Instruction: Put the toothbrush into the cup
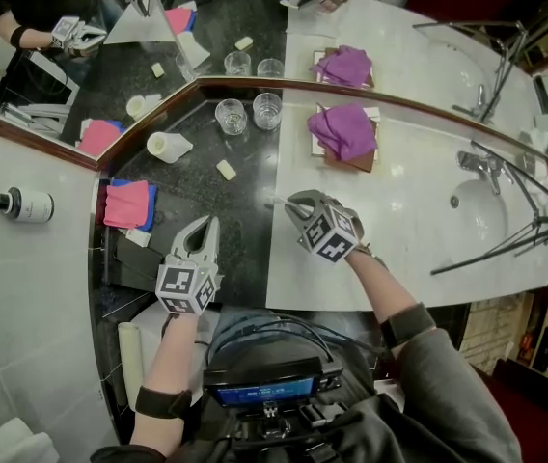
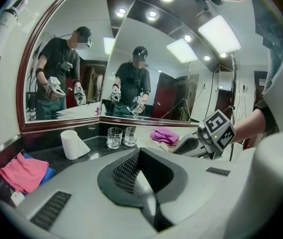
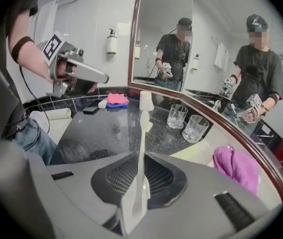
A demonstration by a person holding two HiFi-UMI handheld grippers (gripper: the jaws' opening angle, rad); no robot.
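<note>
The right gripper has its fingers closed most of the way on the white toothbrush. The pads pinch the handle, and the rest of the brush sticks out past the fingertips, narrow edge up, over the dark counter. The brush is in neither glass.

The left gripper is beside it on the left, jaws fully together with nothing between them.

Just left of the left gripper's fingers, a pink cloth lies on a blue one. Ahead of both pairs of fingertips, between them, a small pale soap bar sits on the dark stone. Further ahead and left of the left fingers, a white cup lies on its side.

Beyond the soap, well apart from the toothbrush tip, two clear glasses stand upright side by side near the mirror's frame. Ahead and right of the right fingers, a purple cloth is bunched on a small tray on the white counter. Far to the right are the sink and its tap.

Behind everything, the angled mirror reflects the counter and the person.
</note>
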